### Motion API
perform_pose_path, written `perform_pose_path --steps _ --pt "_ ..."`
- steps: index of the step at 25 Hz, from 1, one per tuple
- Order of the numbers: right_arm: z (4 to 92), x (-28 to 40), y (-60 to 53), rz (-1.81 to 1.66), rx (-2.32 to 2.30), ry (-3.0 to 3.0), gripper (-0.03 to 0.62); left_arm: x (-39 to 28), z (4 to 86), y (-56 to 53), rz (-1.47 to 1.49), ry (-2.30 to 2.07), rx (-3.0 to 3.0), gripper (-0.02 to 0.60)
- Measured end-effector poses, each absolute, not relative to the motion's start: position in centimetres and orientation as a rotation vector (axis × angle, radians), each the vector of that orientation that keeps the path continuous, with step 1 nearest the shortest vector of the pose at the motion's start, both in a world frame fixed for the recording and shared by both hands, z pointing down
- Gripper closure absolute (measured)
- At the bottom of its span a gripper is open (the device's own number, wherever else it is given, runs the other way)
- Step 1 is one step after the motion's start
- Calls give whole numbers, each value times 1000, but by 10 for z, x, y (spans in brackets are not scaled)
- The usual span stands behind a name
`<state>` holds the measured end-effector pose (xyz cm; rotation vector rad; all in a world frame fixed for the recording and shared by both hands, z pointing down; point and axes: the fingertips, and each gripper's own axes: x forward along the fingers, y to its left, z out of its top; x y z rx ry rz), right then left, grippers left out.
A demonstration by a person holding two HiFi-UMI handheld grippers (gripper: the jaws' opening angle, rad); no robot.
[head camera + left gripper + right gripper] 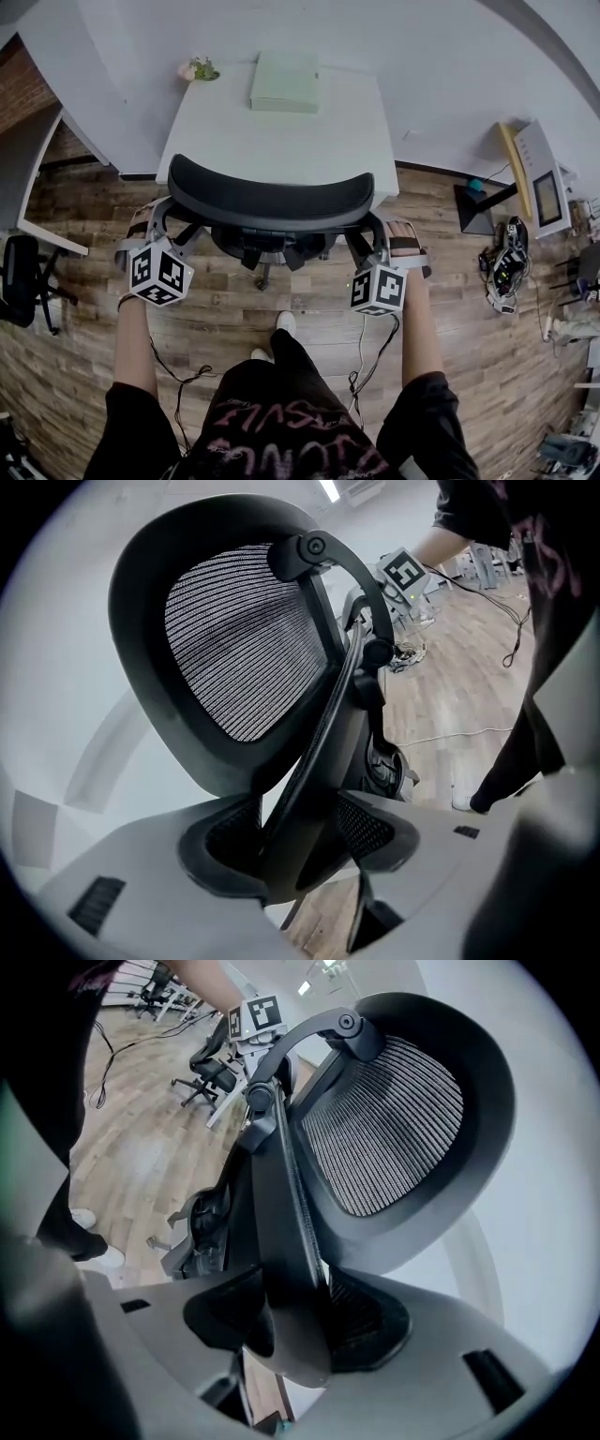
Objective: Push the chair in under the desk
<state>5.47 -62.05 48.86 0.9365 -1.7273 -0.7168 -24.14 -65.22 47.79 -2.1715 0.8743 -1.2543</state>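
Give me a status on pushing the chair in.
Done: the left gripper and right gripper are each shut on the chair, at its back frame. In hand: the chair stands at the desk's near edge. Left: its base shows in front of the desk, so it likely needs pushing further.

Office, white desk (281, 150), mesh swivel chair (272, 199), more desk chairs (211, 1072) behind (wood-plank floor (469, 309) throughout)
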Motion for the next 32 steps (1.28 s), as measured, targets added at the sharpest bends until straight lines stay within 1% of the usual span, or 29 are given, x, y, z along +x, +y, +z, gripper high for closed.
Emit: perform_pose_path --steps 4,7,8,17,20,22,27,31,32 --pt "488 55 -620 -711 949 -1713 376 -241 475 -650 -1252 903 -2165 330" --pt "484 57 -619 -706 977 -1706 373 -242 466 -644 -1197 941 -2192 327" --pt "482 57 -618 -705 993 -1712 363 -243 463 -641 -1183 953 -2197 327" --pt "457 63 -590 -645 1186 -1810 364 -255 442 -617 -1057 1102 -2256 327" --pt "446 64 -581 -600 1276 -1846 370 -257 435 -608 -989 1177 -2297 327" --pt "439 64 -574 -565 1343 -1875 388 -257 431 -602 -951 1215 -2319 330" --pt "429 59 -558 -499 1453 -1932 434 -255 421 -590 -839 1312 -2361 373" --pt "422 54 -544 -455 1526 -1963 488 -256 412 -580 -732 1416 -2372 448" --pt "421 52 -540 -442 1542 -1972 496 -256 411 -577 -718 1428 -2374 451"
